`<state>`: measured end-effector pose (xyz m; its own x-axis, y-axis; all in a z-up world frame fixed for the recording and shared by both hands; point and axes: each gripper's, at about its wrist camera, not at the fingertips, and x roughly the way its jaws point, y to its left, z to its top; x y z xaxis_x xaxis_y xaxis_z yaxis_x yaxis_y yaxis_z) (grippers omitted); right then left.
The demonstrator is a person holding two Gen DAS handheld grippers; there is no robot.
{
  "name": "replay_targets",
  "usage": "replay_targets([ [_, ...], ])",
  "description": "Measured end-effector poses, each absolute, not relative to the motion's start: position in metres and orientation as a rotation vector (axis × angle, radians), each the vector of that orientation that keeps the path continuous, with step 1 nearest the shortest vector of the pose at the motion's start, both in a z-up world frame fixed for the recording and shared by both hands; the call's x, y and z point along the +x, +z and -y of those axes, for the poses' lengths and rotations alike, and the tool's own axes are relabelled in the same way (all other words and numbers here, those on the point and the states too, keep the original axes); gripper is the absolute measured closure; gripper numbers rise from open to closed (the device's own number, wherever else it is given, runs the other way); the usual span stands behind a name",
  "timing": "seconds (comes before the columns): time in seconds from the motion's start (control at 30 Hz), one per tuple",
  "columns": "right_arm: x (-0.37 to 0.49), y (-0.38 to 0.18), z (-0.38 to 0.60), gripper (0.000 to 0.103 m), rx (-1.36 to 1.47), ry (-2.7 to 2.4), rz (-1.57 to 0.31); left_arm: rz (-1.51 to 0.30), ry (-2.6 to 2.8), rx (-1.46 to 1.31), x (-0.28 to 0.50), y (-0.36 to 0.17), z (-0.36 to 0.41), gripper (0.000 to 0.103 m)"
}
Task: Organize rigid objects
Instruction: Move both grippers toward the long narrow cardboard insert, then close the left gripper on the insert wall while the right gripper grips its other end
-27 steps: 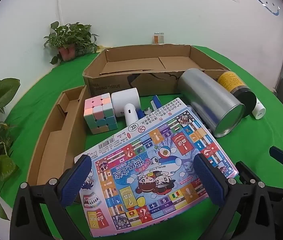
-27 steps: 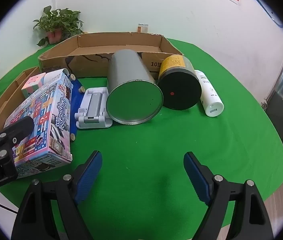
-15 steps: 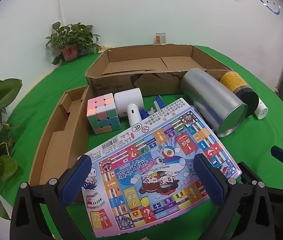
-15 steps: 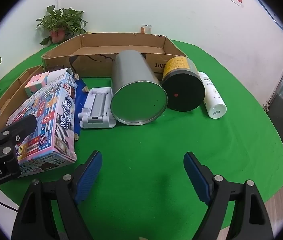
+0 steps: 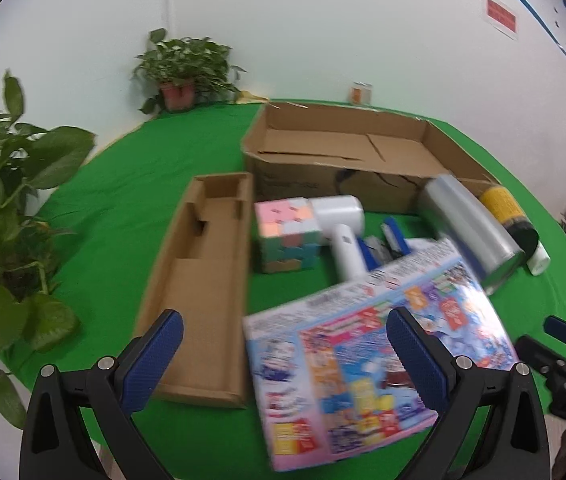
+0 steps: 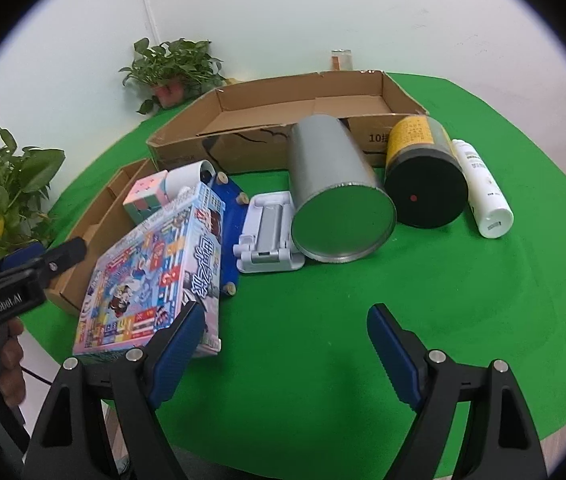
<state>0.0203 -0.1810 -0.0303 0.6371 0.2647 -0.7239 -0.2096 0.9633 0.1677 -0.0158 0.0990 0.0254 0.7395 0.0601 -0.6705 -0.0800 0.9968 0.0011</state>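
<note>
A colourful board-game box [image 5: 363, 360] lies flat on the green table, blurred, under the right finger of my open left gripper [image 5: 283, 356]. Nothing is between its pads. Behind the box sit a pastel puzzle cube [image 5: 287, 236] and a white hair-dryer-shaped device [image 5: 343, 220]. My right gripper [image 6: 287, 356] is open over bare green cloth, its left finger beside the game box [image 6: 151, 276]. Ahead of it lie a silver can [image 6: 339, 200], a yellow-labelled jar with a black lid [image 6: 423, 176], a white bottle [image 6: 483, 196], a white folding stand [image 6: 267, 236] and a blue board [image 6: 229, 232].
A narrow cardboard tray [image 5: 203, 280] lies at the left, and a large open cardboard box [image 5: 343, 160] stands behind the objects. Potted plants [image 5: 183, 68] line the table's left and far edges. A hand [image 6: 7, 360] holds the left gripper [image 6: 23, 272].
The left wrist view has swung left: the game box now sits right of centre and the narrow tray lies between the fingers. The right gripper has shifted left, nearer the game box.
</note>
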Motion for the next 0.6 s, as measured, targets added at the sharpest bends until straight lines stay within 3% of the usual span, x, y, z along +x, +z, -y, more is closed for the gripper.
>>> replay_targets([
  [0.17,0.028,-0.017,0.18,0.019,0.089,0.309,-0.825,-0.723,0.162,-0.058,-0.019,0.037,-0.158,0.0],
  [0.33,0.036,-0.002,0.152,0.019,0.121,0.431,-0.869,-0.859,0.1,-0.161,-0.003,0.014,-0.209,0.001],
  [0.43,0.042,0.001,0.123,0.019,0.138,0.503,-0.916,-0.927,0.043,-0.214,0.007,-0.006,-0.219,0.015],
  [0.5,0.046,0.001,0.103,0.019,0.14,0.521,-0.94,-0.971,0.024,-0.249,0.008,-0.02,-0.225,0.032],
  [0.53,0.05,0.001,0.093,0.019,0.136,0.512,-0.953,-0.992,0.014,-0.276,0.008,-0.026,-0.23,0.045],
  [0.6,0.059,0.002,0.07,0.02,0.111,0.484,-0.972,-0.994,-0.006,-0.319,0.005,-0.033,-0.24,0.052],
])
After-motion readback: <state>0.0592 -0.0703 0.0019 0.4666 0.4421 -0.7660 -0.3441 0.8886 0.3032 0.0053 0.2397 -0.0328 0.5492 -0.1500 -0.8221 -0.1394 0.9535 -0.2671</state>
